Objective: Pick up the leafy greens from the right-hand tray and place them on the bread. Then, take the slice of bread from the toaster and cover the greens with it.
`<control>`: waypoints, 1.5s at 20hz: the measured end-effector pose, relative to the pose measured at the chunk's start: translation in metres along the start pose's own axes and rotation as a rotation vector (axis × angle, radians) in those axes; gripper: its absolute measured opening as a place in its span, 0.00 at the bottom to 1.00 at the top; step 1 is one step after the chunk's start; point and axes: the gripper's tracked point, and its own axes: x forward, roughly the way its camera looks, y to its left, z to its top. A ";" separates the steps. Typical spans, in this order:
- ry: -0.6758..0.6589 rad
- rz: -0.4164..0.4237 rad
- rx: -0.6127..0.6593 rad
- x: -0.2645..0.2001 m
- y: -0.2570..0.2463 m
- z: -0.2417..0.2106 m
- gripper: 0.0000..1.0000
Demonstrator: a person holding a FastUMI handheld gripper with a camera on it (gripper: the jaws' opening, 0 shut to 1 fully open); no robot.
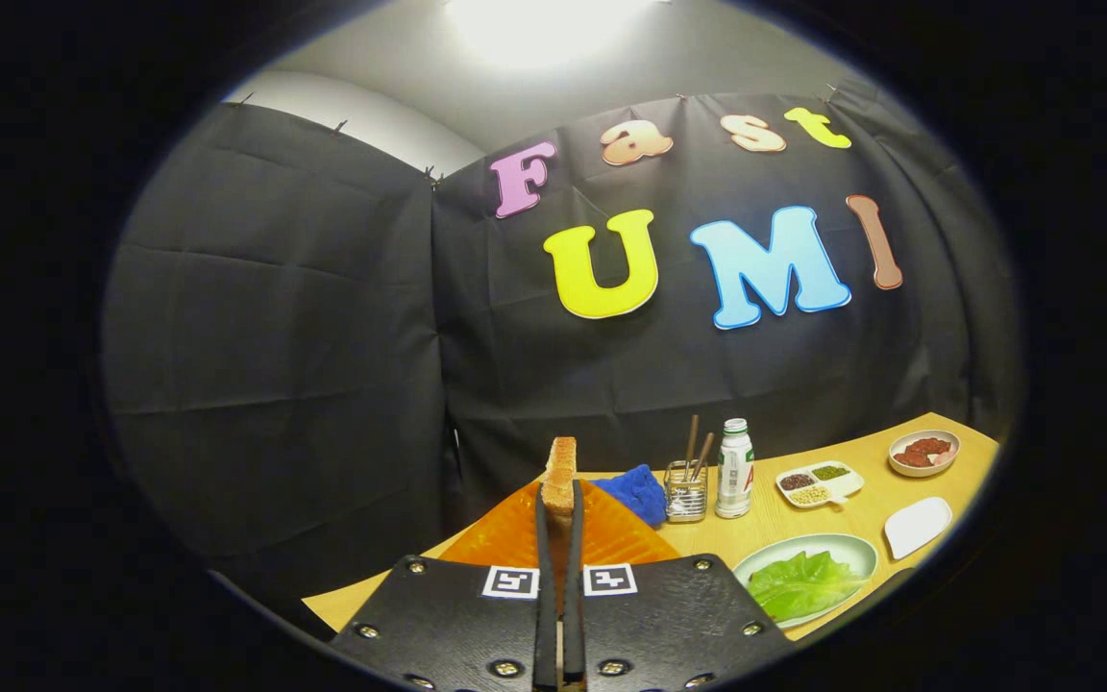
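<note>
A: Where does it stand?
B: The gripper (559,538) is clenched on one slice of bread (560,473), held upright on edge above the orange mat (505,533). One leaf of greens (800,584) lies on the plate (856,550) to the right. Whether bread lies beneath it, I cannot tell.
A: What's left?
B: Laying the slice over the greens, I judge.
A: Other counts?
B: One bottle (734,468), one blue cloth (635,492).

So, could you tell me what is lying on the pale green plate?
A leafy green lies on the plate. Whether bread sits beneath the leaf is hidden.
</note>
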 end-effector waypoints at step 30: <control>0.095 -0.245 -0.088 -0.026 -0.177 -0.045 0.03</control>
